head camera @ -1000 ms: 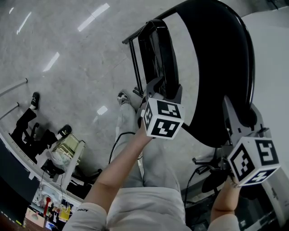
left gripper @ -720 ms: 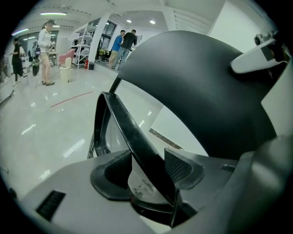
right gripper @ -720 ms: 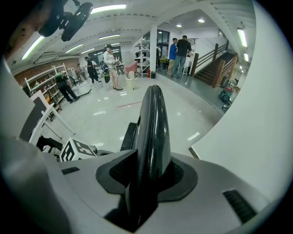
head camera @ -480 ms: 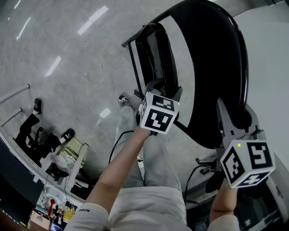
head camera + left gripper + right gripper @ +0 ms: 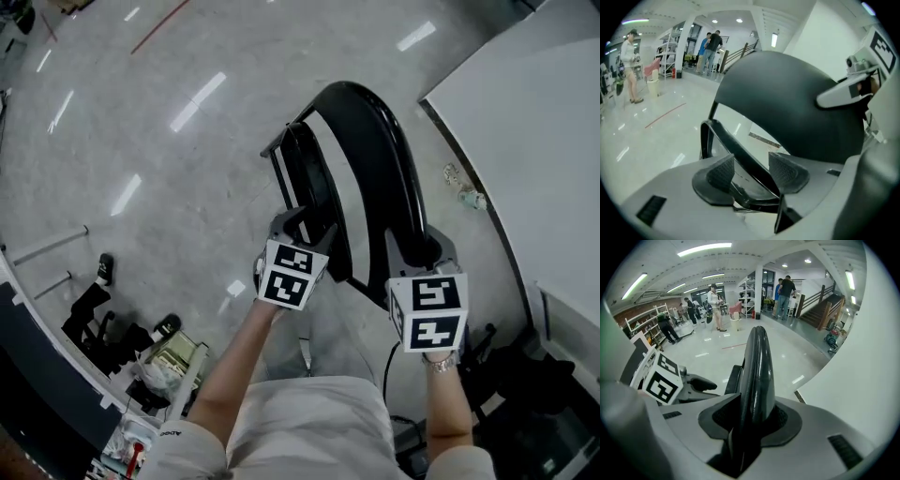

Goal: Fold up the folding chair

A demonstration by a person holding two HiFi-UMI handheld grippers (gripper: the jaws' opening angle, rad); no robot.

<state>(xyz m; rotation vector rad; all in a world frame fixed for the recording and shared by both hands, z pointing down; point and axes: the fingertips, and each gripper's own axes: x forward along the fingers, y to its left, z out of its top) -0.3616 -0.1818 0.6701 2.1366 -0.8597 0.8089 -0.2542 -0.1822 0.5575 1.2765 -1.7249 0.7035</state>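
1. Left gripper (image 5: 752, 172): jaws set around the near rim of the seat (image 5: 312, 192) and closed on it. The dark rim runs slantwise between the two ribbed pads (image 5: 719, 171).
2. Right gripper (image 5: 752, 420): jaws clamped on the near edge of the backrest (image 5: 757, 366), which stands edge-on and upright between them (the grip appears deep, with the edge well down in the throat).
3. Folding chair (image 5: 361, 141): it stands on the grey floor (image 5: 187, 169) in front of the person, just left of a white tabletop (image 5: 525, 141). The seat lies to the left of the backrest and is tipped up almost parallel with it. A narrow gap is left between the two, wider at the far end.
4. Frame (image 5: 278, 173): thin dark tubes show at the far left of the seat. The hinge itself cannot be made out.
5. Step in hand (a judgement): closing the last gap, so that the seat lies flat against the backrest.
6. To do it well:
   - Hold the right gripper steady as the anchor.
   - Sweep the left gripper to the right along the seat's own arc, not in a straight push, so that the rim does not twist out of the pads.
   - Keep both grips firm, since the glossy surfaces would probably slip.
   - Keep the chair balanced upright on the floor, clear of the tabletop, until the two parts meet.
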